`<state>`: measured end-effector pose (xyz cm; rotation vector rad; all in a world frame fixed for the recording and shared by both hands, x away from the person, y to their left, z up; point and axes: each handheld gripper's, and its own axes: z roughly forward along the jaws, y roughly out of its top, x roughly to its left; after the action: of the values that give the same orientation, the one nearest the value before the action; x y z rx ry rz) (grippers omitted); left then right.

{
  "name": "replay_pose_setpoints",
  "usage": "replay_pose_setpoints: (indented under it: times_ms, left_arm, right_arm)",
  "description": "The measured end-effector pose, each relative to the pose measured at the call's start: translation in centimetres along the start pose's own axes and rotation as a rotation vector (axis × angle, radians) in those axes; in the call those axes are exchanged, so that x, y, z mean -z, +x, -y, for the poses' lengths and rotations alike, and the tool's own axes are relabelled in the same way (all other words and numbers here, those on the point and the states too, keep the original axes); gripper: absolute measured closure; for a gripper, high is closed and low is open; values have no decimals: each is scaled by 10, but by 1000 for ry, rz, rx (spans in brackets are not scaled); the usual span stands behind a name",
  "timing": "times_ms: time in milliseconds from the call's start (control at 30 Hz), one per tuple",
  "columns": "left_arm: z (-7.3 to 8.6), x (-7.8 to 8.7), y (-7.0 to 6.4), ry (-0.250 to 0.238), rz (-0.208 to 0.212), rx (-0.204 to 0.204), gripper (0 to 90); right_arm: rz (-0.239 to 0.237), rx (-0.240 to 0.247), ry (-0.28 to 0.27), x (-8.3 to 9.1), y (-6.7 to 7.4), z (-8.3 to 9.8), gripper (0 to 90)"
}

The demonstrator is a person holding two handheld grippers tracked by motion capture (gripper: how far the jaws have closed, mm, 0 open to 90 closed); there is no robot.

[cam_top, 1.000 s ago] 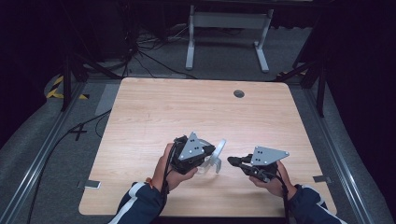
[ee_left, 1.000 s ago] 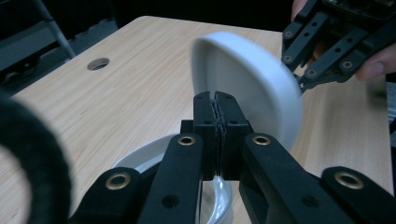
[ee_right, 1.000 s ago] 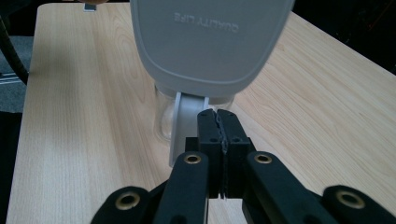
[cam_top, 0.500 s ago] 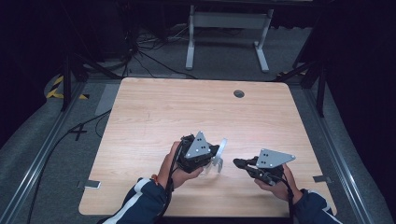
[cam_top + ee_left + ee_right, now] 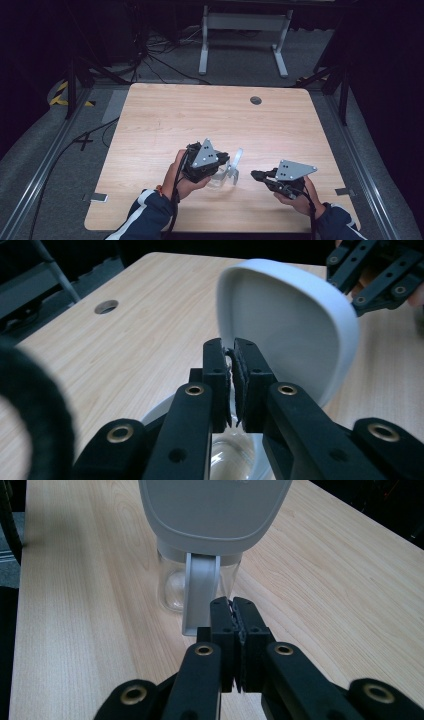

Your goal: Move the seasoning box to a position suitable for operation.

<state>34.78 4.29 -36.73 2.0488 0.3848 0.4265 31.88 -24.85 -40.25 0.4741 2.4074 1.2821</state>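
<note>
We start with the surface (image 5: 165, 120), a pale wooden top with a round cable hole near its far edge. The one object on it, a clear container (image 5: 175, 582) with a hinged grey lid (image 5: 285, 325), stands toward the near edge, roughly midway between the near corners, and it rests upright on the wood.

The lid already stands raised on its hinge, tilted almost upright above the container's mouth, so we judge the opening step as largely done. What is left we cannot fix from here; perhaps swinging the lid further, or putting something in or taking it out. We see nothing clear inside the container.

Our left hand-held gripper (image 5: 231, 347) sits right over the container, its jaws pressed together at the lid's lower rim; whether they pinch the rim or merely touch it we cannot tell.

Our right hand-held gripper (image 5: 233, 605) waits near the near right corner, apart from the container, jaws closed on nothing, pointing toward the grey hinge strap (image 5: 201, 592).
</note>
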Motion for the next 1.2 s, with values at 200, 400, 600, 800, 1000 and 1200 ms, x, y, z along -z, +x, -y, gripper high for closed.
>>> replay_pose_setpoints:
  times_ms: [200, 400, 600, 800, 1000, 1200]
  left_arm:
    - [4, 8, 8, -3, -29, 15, 836]
    - [12, 20, 18, 27, -78, 16, 812]
    - [33, 34, 34, 74, -124, 39, 812]
    - [49, 40, 45, 131, -146, 39, 793]
    - [68, 47, 54, 180, -160, 56, 771]
    - [94, 54, 63, 250, -158, 85, 748]
  right_arm:
    - [5, 4, 4, 2, -1, 1, 878]
    - [4, 4, 19, 5, -4, 3, 869]
    - [25, 13, 55, 9, -14, 7, 867]
    - [55, 6, 77, 14, -23, 13, 852]
    - [72, -1, 93, 20, -27, 17, 837]
    - [93, -6, 99, 30, -32, 21, 828]
